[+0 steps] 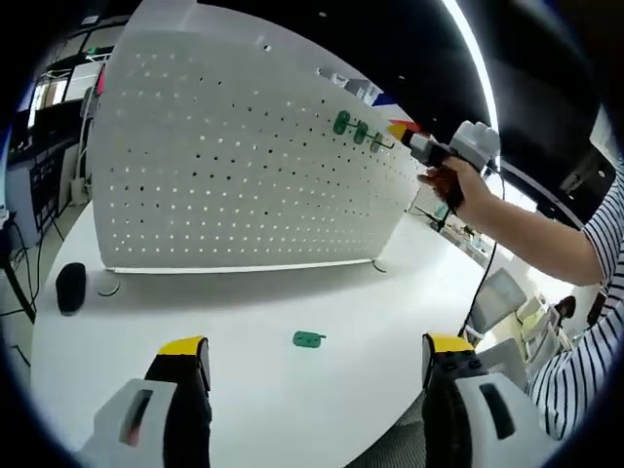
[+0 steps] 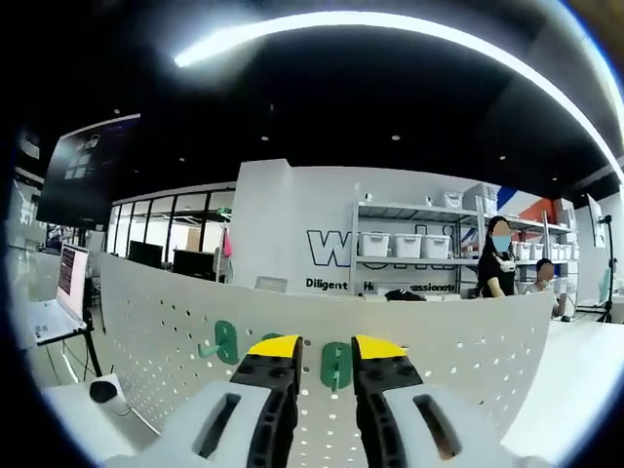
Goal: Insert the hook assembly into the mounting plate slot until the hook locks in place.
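A white pegboard plate [image 1: 234, 166] stands upright on the white table [image 1: 244, 409]. Two green hooks [image 1: 340, 123] hang near its top right corner. A hand holds my right gripper [image 1: 402, 128] just beside them. One loose green hook [image 1: 308, 338] lies flat on the table between the wide-open jaws of my left gripper [image 1: 317, 345]. In the right gripper view, a green hook [image 2: 336, 366] sits on the pegboard [image 2: 468, 341] in the narrow gap of my right gripper [image 2: 327, 347], with daylight on its left side. Another hook [image 2: 224, 343] hangs further left.
A black mouse-like object [image 1: 70, 288] lies at the table's left end. The person's striped sleeve [image 1: 585, 331] and an office chair [image 1: 497, 292] are at the right. Behind the board are shelves with bins [image 2: 405, 244], two people, and a laptop [image 2: 70, 278] at the left.
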A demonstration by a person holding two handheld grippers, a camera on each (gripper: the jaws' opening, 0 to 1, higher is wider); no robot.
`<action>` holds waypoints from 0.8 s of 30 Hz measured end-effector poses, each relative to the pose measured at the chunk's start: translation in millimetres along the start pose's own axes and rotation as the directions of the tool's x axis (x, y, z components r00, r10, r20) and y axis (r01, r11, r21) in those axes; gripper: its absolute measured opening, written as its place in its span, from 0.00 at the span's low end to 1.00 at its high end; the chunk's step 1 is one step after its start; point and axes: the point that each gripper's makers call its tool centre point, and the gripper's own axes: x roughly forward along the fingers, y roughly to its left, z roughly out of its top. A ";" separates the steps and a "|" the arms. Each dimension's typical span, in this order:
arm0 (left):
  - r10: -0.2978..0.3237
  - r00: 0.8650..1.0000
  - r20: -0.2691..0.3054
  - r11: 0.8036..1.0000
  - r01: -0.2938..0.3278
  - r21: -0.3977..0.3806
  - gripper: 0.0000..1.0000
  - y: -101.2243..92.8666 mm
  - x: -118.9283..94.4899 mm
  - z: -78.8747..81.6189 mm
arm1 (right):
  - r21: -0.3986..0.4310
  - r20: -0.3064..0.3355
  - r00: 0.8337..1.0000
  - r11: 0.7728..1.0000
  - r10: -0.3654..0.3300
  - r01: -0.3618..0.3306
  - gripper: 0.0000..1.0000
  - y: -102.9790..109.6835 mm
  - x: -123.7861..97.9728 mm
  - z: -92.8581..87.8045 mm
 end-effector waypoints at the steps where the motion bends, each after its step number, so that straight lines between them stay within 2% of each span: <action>1: -0.002 1.000 -0.003 1.000 0.002 -0.001 0.92 -0.8 -0.4 -1.2 | 0.003 -0.002 1.000 1.000 0.006 -0.006 0.18 -0.3 -2.4 -0.1; 6: -0.001 1.000 -0.014 1.000 0.001 -0.001 0.92 -2.5 -2.6 -6.0 | 0.024 -0.055 0.998 0.999 0.023 -0.022 0.19 -4.0 -21.7 -12.8; 11: 0.004 1.000 -0.022 1.000 -0.004 -0.002 0.91 -3.5 -5.9 -9.5 | 0.021 -0.120 0.992 0.999 0.036 -0.034 0.21 -9.0 -43.5 -33.6; 13: 0.012 1.000 -0.018 1.000 -0.012 -0.003 0.91 -2.9 -7.6 -10.5 | 0.040 -0.156 0.987 0.999 0.041 -0.036 0.23 -11.0 -52.8 -43.2; 15: 0.016 0.999 -0.041 1.000 -0.015 0.001 0.91 -3.0 -9.3 -16.8 | 0.060 -0.180 0.982 0.997 0.054 -0.044 0.24 -11.0 -60.3 -50.5; 24: 0.023 0.997 -0.071 1.000 -0.022 0.008 0.91 -4.0 -17.7 -31.7 | 0.094 -0.265 0.960 0.993 0.089 -0.067 0.24 -5.5 -92.9 -80.2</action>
